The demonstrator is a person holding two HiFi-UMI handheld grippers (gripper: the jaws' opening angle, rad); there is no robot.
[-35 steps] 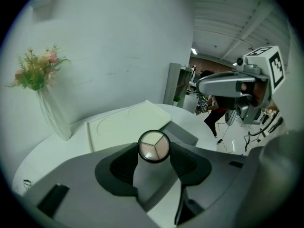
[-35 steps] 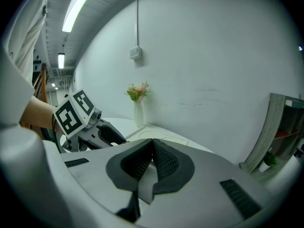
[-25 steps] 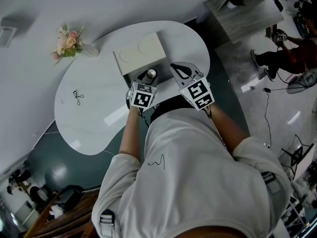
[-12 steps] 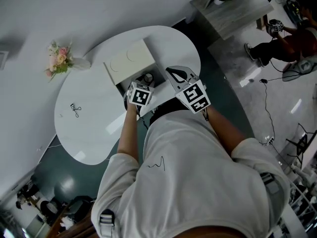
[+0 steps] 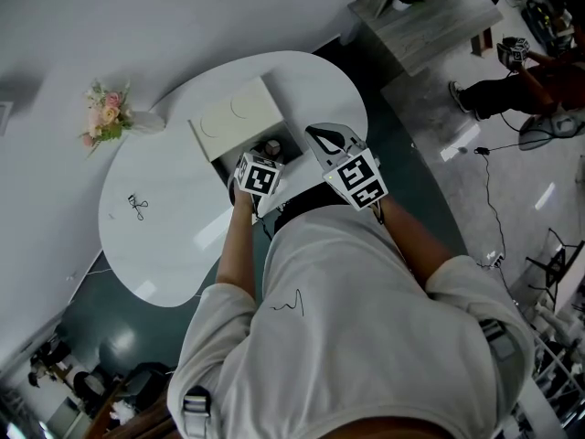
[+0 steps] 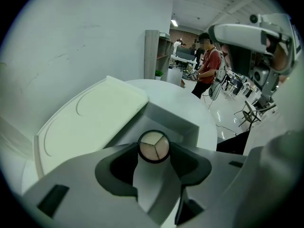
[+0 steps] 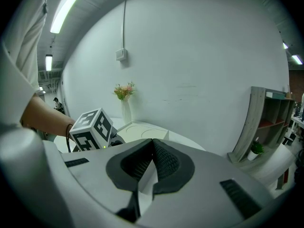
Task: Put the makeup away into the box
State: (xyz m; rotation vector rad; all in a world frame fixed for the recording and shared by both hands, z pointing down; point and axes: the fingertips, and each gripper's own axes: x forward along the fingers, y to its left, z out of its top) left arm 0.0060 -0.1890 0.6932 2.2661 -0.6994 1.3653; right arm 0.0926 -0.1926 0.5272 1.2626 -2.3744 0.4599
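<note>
Holding round compact between left gripper jaws over open box; right gripper jaws closed, empty. Next, likely: lower in, release.

We locate a white, rounded worktop set against a pale wall. On it stands the box, with its lid open on the wall side. The left gripper points down over the open box, with a round compact at its fingers. The right gripper hovers just beside it. A flower vase and a small metal tool sit well apart, at the left.
</note>
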